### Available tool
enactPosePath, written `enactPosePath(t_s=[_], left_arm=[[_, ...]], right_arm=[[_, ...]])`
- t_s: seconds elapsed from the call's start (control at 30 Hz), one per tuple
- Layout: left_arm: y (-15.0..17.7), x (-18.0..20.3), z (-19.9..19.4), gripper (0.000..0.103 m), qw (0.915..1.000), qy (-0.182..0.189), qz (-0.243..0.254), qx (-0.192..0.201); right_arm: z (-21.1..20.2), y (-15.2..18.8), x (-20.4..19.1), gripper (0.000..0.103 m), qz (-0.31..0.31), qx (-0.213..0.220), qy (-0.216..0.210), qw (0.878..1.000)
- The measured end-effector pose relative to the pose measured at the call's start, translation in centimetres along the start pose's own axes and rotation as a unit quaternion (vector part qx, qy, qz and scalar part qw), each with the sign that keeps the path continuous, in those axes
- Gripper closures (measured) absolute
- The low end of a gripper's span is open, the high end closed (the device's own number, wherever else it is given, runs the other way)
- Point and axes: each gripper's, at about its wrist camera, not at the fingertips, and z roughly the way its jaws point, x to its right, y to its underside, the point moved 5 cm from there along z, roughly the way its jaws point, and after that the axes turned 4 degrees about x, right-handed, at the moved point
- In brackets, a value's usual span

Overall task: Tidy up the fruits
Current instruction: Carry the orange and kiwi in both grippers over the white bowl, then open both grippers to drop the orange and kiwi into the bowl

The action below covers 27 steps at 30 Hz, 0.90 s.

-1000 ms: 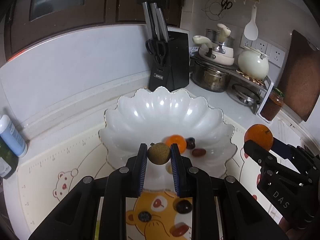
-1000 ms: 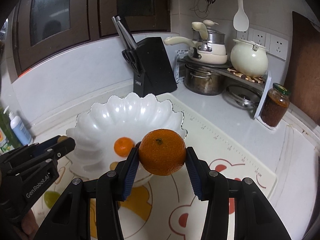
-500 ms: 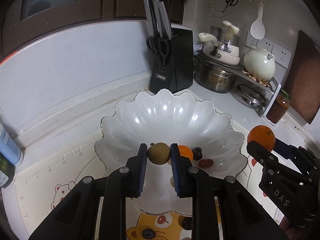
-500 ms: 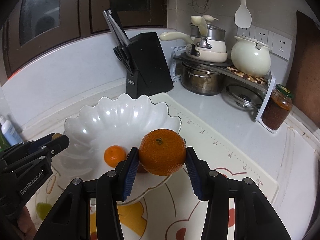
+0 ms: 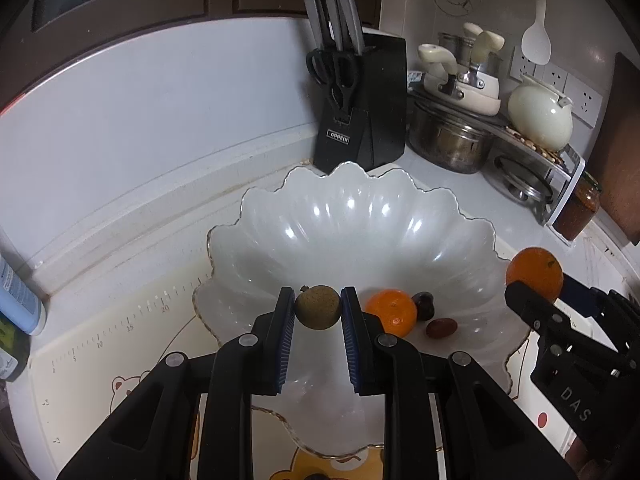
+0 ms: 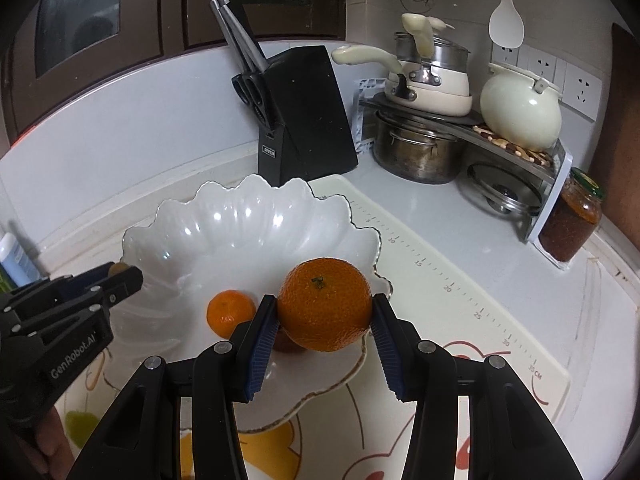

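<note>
A small round brown-green fruit (image 5: 318,306) sits pinched between the blue pads of the left gripper (image 5: 318,312). The gripper is closed tight on it and holds it up over the near side of a big white bowl (image 5: 348,216) with a wavy rim.

A big orange (image 6: 325,304) is squeezed between the pads of the right gripper (image 6: 325,320). It hangs over the right edge of the bowl, above the rim. From the left camera the big orange shows just past the bowl's right side, with the black gripper under it.

Down in the bowl lies a small orange (image 5: 392,312). Next to it are a dark round fruit (image 5: 424,305) and a little red one (image 5: 441,327). They lie close together near the bottom of the bowl.

The bowl stands on a pale mat (image 6: 460,280) with ruler marks and a cartoon bear on it. Behind the bowl is a black knife block (image 5: 360,108) with scissors in it. To the right is a metal pot (image 6: 416,152) under a rack, a cream kettle (image 6: 520,116) on top, and a jar (image 6: 570,220) of red stuff near the counter's edge. A blue and white bottle (image 5: 16,300) stands far to the left.
</note>
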Motion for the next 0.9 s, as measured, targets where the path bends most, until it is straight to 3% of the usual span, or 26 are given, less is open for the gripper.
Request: enactPosePath(t_s=[0.37,0.47,0.53,0.63,0.7,0.8,0.9], left_arm=[[0.3,-0.1,1.2,0.077,0.9998,-0.006,0.008,-0.015],[0.2,-0.1,1.2,0.061,0.9999,-0.006,0.007,-0.013],[0.3,-0.1,1.1,0.057,0.9999,-0.006,0.005,-0.013],[0.3,-0.2,1.0,0.048,0.9998,-0.012,0.005,-0.014],[0.3,-0.3,0.7,0.037,0.9997,-0.021,0.005,-0.007],[0.2,-0.6,0.1,0.020,0.9993,-0.037,0.003,0.002],[0.0,-1.0,-0.5,0.013,0.9991,-0.042,-0.003,0.008]], right_arm=[[1.2,0.8,0.0,0.054,0.004,-0.022,0.006,1.000],[1.3,0.9,0.0,0.054,0.008,-0.025,0.004,1.000],[1.2,0.9,0.1,0.053,0.009,-0.025,0.005,1.000],[0.8,0.7,0.5,0.035,0.011,-0.014,0.025,1.000],[0.3,0.5,0.8,0.024,0.012,-0.003,0.039,0.999],[-0.4,0.2,0.9,0.020,0.013,0.005,0.051,0.999],[-0.8,-0.1,1.1,0.018,0.016,0.008,0.057,0.998]])
